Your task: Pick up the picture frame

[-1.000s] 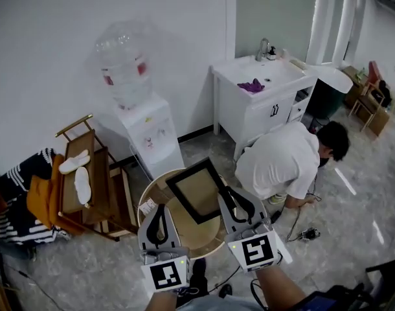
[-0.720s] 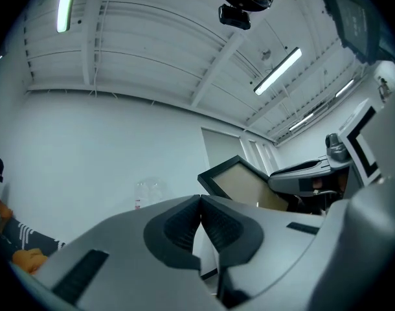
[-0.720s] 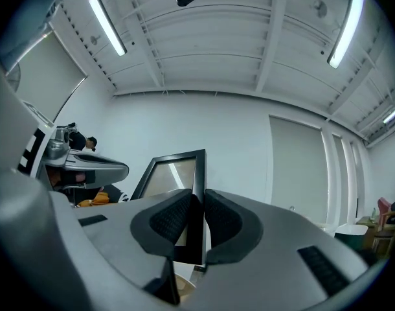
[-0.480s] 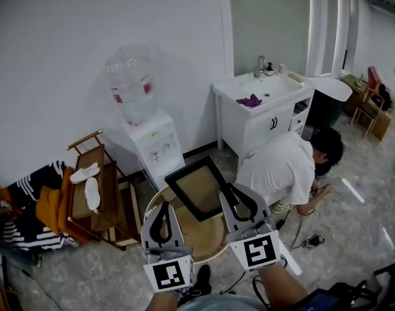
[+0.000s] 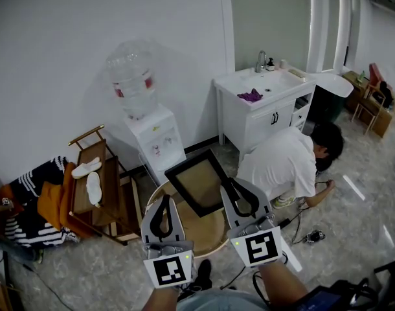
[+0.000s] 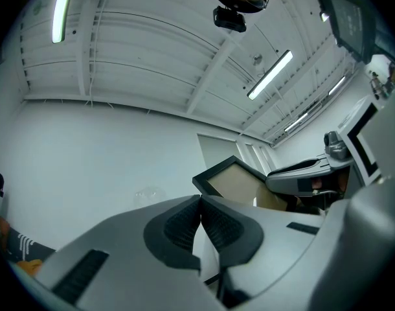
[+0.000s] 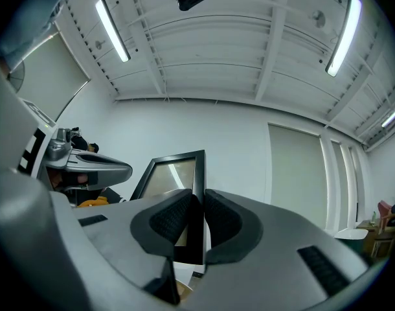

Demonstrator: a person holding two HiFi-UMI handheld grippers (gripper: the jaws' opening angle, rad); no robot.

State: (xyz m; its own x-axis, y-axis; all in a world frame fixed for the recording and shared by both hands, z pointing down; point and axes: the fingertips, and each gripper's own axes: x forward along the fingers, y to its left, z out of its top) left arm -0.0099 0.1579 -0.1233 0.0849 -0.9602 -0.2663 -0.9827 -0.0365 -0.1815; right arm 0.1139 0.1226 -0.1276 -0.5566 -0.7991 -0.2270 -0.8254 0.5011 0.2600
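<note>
- Backs the scene with a plain white wall [image 5: 68, 37], floor of pale stone tile [image 5: 353, 225] below.
- Sets a white vanity cabinet [image 5: 265, 115] against that wall, tap [image 5: 261, 62] at the back edge of its top, purple cloth [image 5: 250, 96] near the top's left edge.
- Catches a person [image 5: 285, 164] in a white shirt crouched low on the floor just in front of the vanity.
- Places a white water dispenser [image 5: 157, 138] left of the vanity, clear bottle [image 5: 131, 76] upended on top.
- Shows a wooden rack [image 5: 103, 196] further left, a pair of white slippers [image 5: 90, 179] lying on its upper surface.
- Frames a round wooden table [image 5: 204, 232] directly below the camera, between the two tools.
- Finds the picture frame [image 5: 196, 181], black-edged with a tan panel, tilted over the table's far edge; cannot tell whether it touches the tabletop.
- Clamps the frame's right-hand edge in the right gripper [image 5: 232, 185]; from that gripper's own camera, ridged pads [image 7: 173, 218] pressed to both sides of the black moulding [image 7: 197, 173].
- Holds the left gripper [image 5: 164, 203] just beside the frame's near-left corner, apart from it; jaws pressed together with nothing between them [image 6: 201, 207], frame [image 6: 233, 180] visible beyond.
</note>
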